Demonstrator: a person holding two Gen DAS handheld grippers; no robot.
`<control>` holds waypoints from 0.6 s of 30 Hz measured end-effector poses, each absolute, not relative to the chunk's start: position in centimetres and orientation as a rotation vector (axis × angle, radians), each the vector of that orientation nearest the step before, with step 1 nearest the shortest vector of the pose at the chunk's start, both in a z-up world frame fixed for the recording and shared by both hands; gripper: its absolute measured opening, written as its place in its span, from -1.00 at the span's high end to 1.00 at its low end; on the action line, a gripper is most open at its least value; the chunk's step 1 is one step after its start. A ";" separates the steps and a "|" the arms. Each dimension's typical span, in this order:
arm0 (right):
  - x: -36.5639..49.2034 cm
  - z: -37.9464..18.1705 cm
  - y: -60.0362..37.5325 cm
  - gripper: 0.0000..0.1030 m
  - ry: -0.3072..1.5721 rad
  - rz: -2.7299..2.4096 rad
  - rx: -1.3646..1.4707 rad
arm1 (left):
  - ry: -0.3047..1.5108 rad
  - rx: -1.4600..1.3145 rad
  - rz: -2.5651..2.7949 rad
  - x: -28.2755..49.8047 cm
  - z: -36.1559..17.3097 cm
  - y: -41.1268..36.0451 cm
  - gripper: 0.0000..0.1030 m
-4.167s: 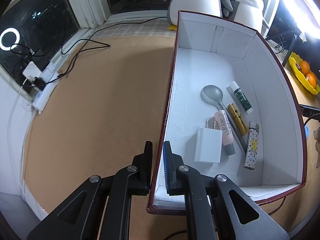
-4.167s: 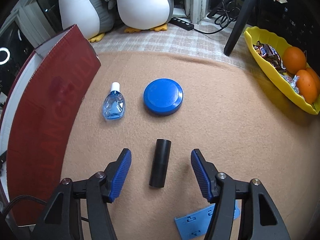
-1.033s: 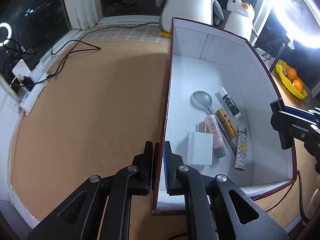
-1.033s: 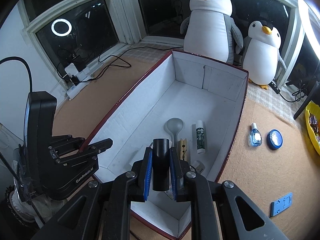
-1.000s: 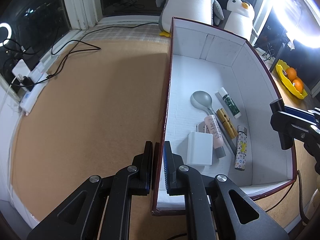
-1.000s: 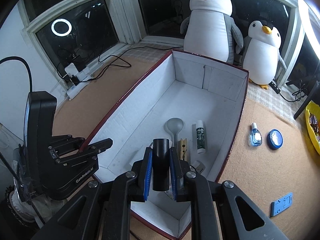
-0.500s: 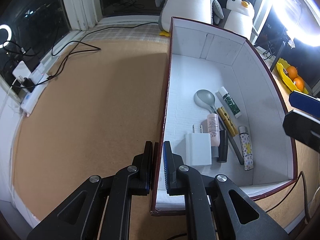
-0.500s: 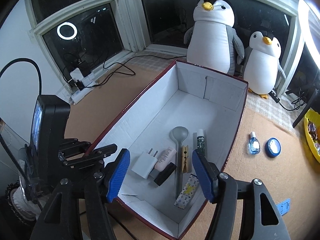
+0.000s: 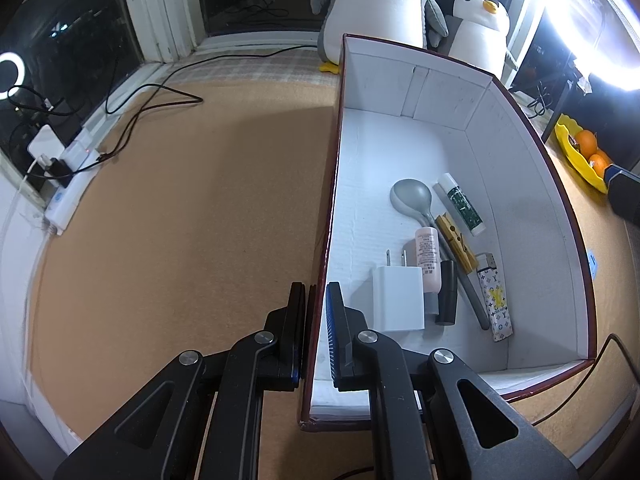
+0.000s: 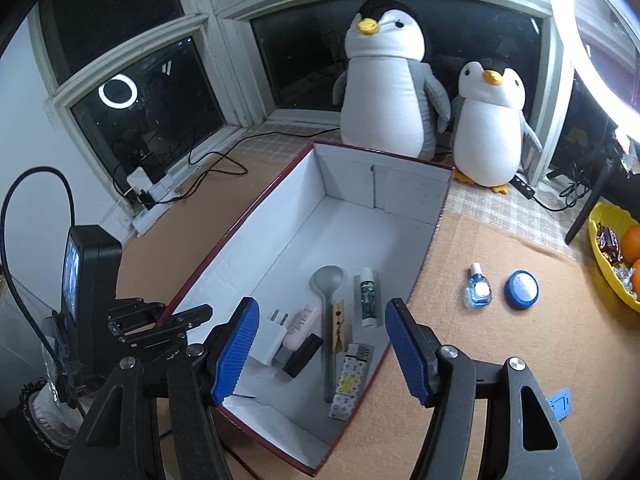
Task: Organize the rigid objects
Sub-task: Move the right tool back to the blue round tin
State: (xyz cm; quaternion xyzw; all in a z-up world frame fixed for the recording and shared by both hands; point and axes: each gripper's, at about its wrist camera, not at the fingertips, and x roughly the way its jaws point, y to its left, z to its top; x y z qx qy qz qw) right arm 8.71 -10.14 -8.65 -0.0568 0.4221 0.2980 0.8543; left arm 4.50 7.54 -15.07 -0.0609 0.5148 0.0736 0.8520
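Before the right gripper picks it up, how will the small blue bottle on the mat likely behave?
The blue bottle looks small, so probably light. Its body seems clear and glossy, so the open right gripper may slip on it. It lies flat beside the blue round tin, so it will more likely slide than tip if pushed.

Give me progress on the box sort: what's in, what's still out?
Done: black tube lies in the box with the charger, spoon, clothespin and lighter. In hand: nothing in the right claw, whose jaws just opened; left claw is shut on the box wall. Left: eye-drop bottle and blue tin on the table.
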 end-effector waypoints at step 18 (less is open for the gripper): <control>12.9 -9.5 -18.0 -0.24 0.887 0.464 -0.065 | 1.103 -0.100 0.190 4.8 -15.0 7.1 0.83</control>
